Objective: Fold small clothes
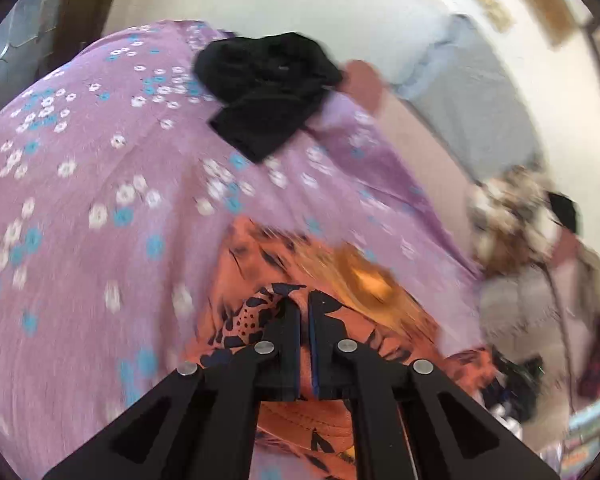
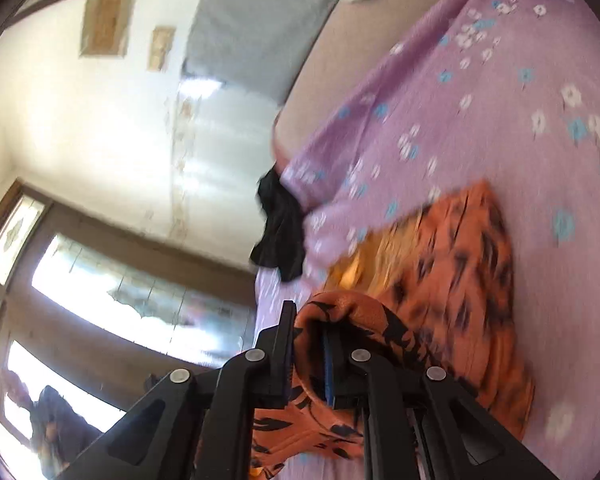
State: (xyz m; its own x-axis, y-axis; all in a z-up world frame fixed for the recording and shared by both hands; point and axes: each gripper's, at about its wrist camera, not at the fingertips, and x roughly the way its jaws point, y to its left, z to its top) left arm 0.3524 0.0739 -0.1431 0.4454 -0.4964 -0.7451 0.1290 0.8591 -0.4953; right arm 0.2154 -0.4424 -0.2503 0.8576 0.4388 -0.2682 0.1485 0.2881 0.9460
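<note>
Both hand-held grippers are pinching the same orange, thin fabric garment with a dark leaf print: the left gripper has its black jaws nearly pressed together over a bunched edge of the cloth, and the right gripper has a rolled edge of it caught between its jaws, with the fold bulging over the tips. Judging by the twin grip, two points of one edge are held so the cloth can be carried over as a fold. In the left wrist view the rest of the garment trails toward 1 o'clock from the jaws, lying on the lilac bedsheet with white and blue flowers; in the right wrist view it spreads toward 2 o'clock. Both views are blurred, so finer creases cannot be read. A crumpled black garment sits at 12 o'clock on the sheet, well apart from the orange one, probably waiting for its own turn. A grey pillow lies at 2 o'clock.
</note>
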